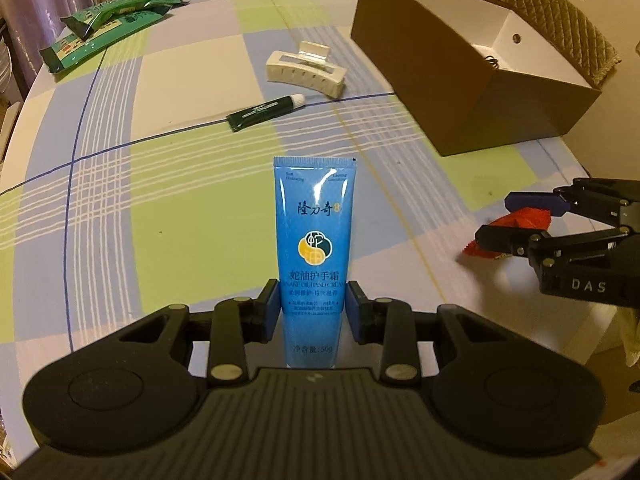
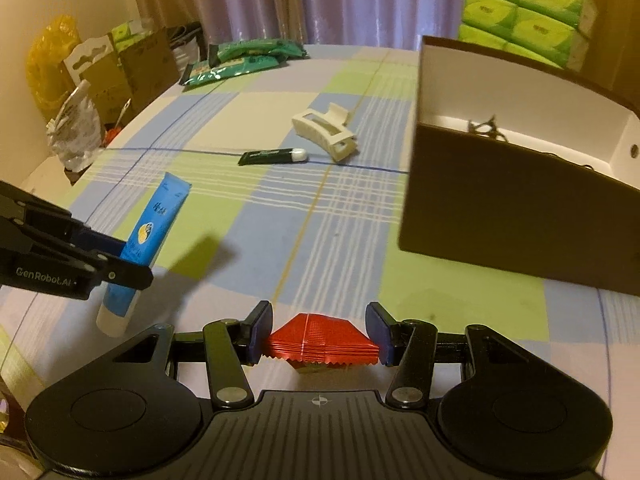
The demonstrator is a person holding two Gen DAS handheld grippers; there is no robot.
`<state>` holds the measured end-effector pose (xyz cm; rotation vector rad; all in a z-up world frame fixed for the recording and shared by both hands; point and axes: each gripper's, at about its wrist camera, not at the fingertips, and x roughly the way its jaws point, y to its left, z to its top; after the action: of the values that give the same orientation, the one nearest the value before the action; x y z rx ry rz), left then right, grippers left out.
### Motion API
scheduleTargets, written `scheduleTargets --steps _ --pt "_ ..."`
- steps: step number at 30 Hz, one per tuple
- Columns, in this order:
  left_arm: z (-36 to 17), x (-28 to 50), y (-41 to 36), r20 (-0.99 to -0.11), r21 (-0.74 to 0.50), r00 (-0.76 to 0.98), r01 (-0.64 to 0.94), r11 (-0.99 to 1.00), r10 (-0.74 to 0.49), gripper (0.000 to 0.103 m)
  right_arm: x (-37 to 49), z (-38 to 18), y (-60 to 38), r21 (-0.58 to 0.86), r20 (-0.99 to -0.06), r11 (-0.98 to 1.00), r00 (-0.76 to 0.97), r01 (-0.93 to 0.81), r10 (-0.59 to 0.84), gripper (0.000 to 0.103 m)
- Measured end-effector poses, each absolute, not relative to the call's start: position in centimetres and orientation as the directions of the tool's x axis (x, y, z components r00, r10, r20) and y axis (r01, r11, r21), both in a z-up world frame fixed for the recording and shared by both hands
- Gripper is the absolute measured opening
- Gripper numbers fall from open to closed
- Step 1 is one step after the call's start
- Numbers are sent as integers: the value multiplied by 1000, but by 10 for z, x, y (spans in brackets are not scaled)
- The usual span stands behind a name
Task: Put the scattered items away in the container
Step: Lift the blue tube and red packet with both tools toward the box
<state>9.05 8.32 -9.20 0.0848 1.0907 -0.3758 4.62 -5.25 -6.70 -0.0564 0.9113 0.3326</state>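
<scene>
Left gripper (image 1: 313, 306) clamps the blue hand cream tube (image 1: 313, 232), lifted crimp-up, right gripper (image 2: 319, 334) pinches the red sachet (image 2: 320, 346); both loads look ready for the brown box (image 2: 500, 200) ahead-right

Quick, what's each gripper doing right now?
Left gripper: shut on the blue tube.
Right gripper: shut on the red packet.

Counted items on the surface

Two tubes, a blue hand-cream tube (image 1: 313, 236) and a dark green tube (image 1: 264, 112); one white hair claw (image 1: 306, 69); one red sachet (image 2: 322, 342); two green packets (image 1: 106, 28); one brown box (image 1: 472, 80).
</scene>
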Motion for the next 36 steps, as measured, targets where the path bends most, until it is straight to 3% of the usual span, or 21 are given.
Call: scheduleTargets --steps 19,36 --pt "-23 75 18 -778 -129 492 484 866 -391 29 28 -18 -107 95 -721 960 647 -264 249 49" --pt "39 110 -53 -677 -126 529 601 789 -511 29 51 51 -188 103 -642 967 728 -232 243 49"
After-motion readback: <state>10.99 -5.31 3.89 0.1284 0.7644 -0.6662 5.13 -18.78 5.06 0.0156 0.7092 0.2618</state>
